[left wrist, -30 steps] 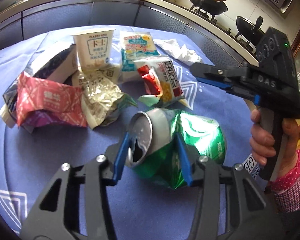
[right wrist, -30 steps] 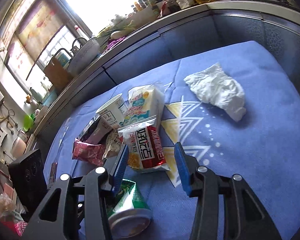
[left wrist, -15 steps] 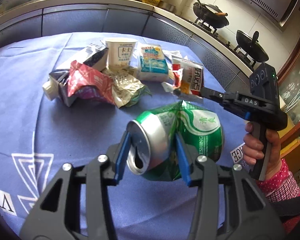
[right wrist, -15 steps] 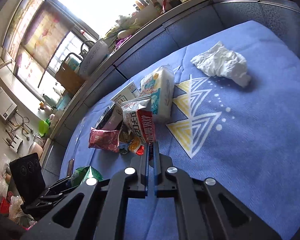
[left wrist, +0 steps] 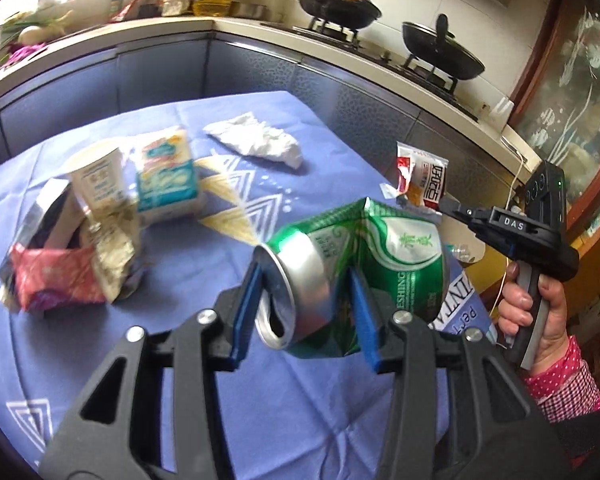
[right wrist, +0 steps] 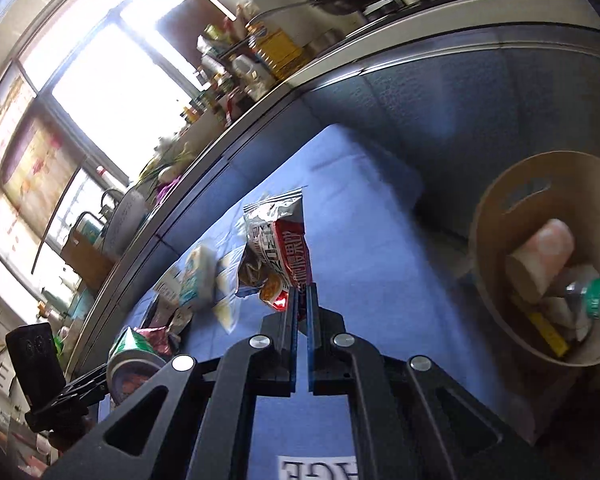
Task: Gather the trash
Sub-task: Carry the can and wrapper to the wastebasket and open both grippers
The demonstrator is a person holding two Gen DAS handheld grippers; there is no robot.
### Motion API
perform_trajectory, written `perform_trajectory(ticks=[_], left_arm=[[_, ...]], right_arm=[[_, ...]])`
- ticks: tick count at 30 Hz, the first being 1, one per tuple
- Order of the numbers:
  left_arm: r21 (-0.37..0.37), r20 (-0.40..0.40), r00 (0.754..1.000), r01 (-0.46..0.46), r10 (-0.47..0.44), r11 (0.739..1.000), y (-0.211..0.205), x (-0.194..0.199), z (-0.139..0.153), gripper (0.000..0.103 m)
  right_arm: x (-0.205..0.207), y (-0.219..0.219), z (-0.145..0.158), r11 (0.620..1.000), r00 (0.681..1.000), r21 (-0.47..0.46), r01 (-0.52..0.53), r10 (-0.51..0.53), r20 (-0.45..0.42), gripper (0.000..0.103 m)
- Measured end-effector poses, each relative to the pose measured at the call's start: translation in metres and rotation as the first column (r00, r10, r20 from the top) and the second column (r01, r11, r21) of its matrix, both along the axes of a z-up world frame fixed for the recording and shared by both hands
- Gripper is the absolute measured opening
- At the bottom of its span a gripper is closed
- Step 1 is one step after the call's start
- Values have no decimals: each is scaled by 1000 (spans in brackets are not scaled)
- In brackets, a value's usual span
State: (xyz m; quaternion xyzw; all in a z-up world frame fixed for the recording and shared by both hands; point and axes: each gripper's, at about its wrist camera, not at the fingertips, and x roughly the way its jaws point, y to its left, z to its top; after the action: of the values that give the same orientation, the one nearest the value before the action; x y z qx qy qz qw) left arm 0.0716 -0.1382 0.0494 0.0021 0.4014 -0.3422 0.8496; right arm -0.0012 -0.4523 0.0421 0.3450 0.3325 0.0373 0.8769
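left gripper [left wrist: 306,312] clamps crushed green can [left wrist: 356,272] above blue tablecloth [left wrist: 180,320]. right gripper [right wrist: 302,300] pinches red snack wrapper [right wrist: 280,248], lifted off cloth near brown bin [right wrist: 500,216]. remaining trash sits piled on cloth.

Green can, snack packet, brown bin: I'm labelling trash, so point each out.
green can [left wrist: 404,252], left wrist view, on its crushed printed side.
snack packet [right wrist: 290,256], right wrist view, on its red printed face.
brown bin [right wrist: 496,216], right wrist view, on its inner wall.
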Motion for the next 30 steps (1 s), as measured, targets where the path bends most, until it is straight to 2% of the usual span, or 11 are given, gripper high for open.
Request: perform_trajectory(ticks=[4, 7, 12, 17, 23, 25, 28, 29, 30], left_arm=[[27, 19, 994, 109, -110, 994, -74, 14, 10, 42], [49, 20, 982, 186, -187, 981, -134, 23, 12, 41], [103, 29, 954, 293, -297, 951, -227, 30, 7, 41], [192, 3, 926, 369, -376, 909, -296, 27, -19, 40], [289, -40, 921, 382, -388, 878, -339, 26, -54, 41], [310, -41, 927, 367, -373, 877, -342, 26, -59, 59], [308, -22, 931, 353, -364, 884, -340, 23, -58, 63], [306, -22, 932, 350, -361, 885, -338, 23, -57, 63], [303, -21, 934, 345, -356, 888, -336, 23, -56, 63]], right_arm=[[-37, -62, -7, 979, 981, -74, 190, -192, -14, 4], [-53, -99, -16, 950, 958, -155, 273, -282, -42, 4], [-57, -136, -36, 913, 937, -264, 312, -342, -75, 4], [-48, -153, -55, 883, 931, -375, 283, -347, -114, 4], [-39, -157, -70, 886, 944, -407, 222, -300, -138, 6], [-37, -158, -72, 885, 943, -406, 226, -303, -135, 7], [-37, -156, -74, 895, 945, -381, 233, -301, -130, 12], [-38, -154, -74, 896, 945, -377, 236, -302, -127, 17], [-39, -152, -73, 896, 945, -373, 240, -304, -122, 27]])
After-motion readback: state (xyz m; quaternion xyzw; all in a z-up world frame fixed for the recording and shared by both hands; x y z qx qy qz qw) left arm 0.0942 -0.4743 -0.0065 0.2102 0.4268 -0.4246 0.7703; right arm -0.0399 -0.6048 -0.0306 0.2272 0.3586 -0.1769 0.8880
